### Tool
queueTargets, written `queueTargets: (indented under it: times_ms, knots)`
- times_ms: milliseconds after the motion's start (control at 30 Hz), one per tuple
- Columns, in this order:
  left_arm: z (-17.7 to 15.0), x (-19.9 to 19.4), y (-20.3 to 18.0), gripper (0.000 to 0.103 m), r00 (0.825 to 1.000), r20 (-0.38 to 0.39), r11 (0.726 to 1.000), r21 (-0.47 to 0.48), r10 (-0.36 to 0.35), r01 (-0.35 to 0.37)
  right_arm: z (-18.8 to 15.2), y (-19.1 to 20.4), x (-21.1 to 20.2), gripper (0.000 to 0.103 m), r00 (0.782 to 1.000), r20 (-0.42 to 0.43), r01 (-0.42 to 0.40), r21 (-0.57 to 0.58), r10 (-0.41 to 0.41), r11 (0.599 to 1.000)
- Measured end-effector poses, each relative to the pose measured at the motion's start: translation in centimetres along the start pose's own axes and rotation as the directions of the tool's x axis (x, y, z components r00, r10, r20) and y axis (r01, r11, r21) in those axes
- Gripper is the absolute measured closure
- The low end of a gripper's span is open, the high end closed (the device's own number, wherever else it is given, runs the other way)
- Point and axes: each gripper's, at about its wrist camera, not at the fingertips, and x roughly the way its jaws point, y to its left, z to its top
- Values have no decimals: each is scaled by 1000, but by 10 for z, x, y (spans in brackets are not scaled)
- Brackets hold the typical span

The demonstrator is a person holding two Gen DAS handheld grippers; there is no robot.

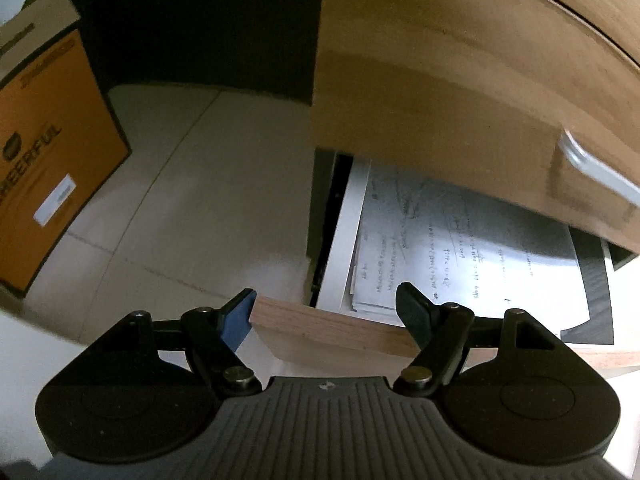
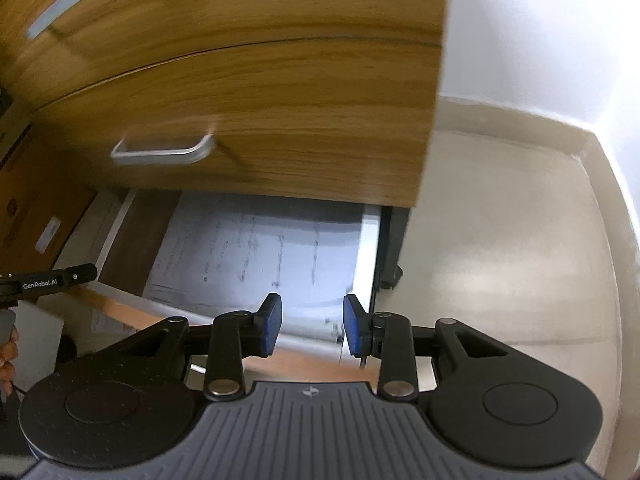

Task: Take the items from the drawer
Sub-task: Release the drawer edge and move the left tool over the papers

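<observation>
The bottom drawer of a wooden cabinet is pulled out, its wooden front panel [image 1: 332, 332] nearest me. A stack of handwritten paper sheets [image 1: 460, 252] lies flat inside it, also visible in the right wrist view as the paper sheets [image 2: 256, 252]. My left gripper [image 1: 326, 312] is open above the drawer's front left corner, with nothing between its fingers. My right gripper [image 2: 313, 326] is open over the drawer's front right part, just above the papers' near edge. The left gripper's body [image 2: 48, 280] shows at the left edge of the right wrist view.
Closed wooden drawers with metal handles [image 2: 160, 152] overhang the open one. An orange cardboard box [image 1: 52, 152] stands on the tiled floor [image 1: 180, 208] to the left. A white wall and floor corner [image 2: 520, 220] lie to the right. A hand [image 2: 8, 356] shows at the left edge.
</observation>
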Motion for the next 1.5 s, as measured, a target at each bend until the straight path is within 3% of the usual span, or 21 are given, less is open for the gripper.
queueTargets:
  times_ms: [300, 400, 567, 800, 1067, 1167, 1267, 1400, 1500]
  knots:
    - [-29, -10, 15, 26, 997, -70, 1000, 26, 8, -7, 25, 2, -1, 63, 991, -80, -116, -180, 103, 977]
    - [-41, -18, 15, 26, 996, -93, 999, 33, 15, -12, 31, 5, -14, 54, 983, -89, -179, -261, 161, 949]
    - [-52, -26, 16, 26, 991, -130, 999, 46, 32, -26, 35, 10, -34, 54, 971, -126, -238, -386, 205, 891]
    - [-50, -40, -2, 30, 986, -120, 970, 228, 115, -85, 35, -7, -46, 52, 977, -115, -213, -402, 182, 891]
    - [-25, -55, -38, 28, 992, -121, 946, 317, -37, 74, 26, -42, -57, 52, 982, -80, -191, -420, 173, 887]
    - [-13, -50, -63, 28, 977, -163, 918, 350, -138, 188, 23, -54, -62, 52, 983, -67, -185, -427, 173, 885]
    - [-5, -37, -93, 28, 948, -236, 859, 417, -213, 297, 22, -63, -65, 52, 980, -57, -199, -433, 193, 879]
    - [-6, -11, -126, 28, 907, -357, 788, 482, -222, 383, 23, -69, -67, 50, 979, -47, -199, -444, 199, 874]
    - [-13, 14, -146, 28, 871, -452, 784, 464, -191, 413, 28, -72, -68, 45, 977, -34, -205, -443, 212, 873]
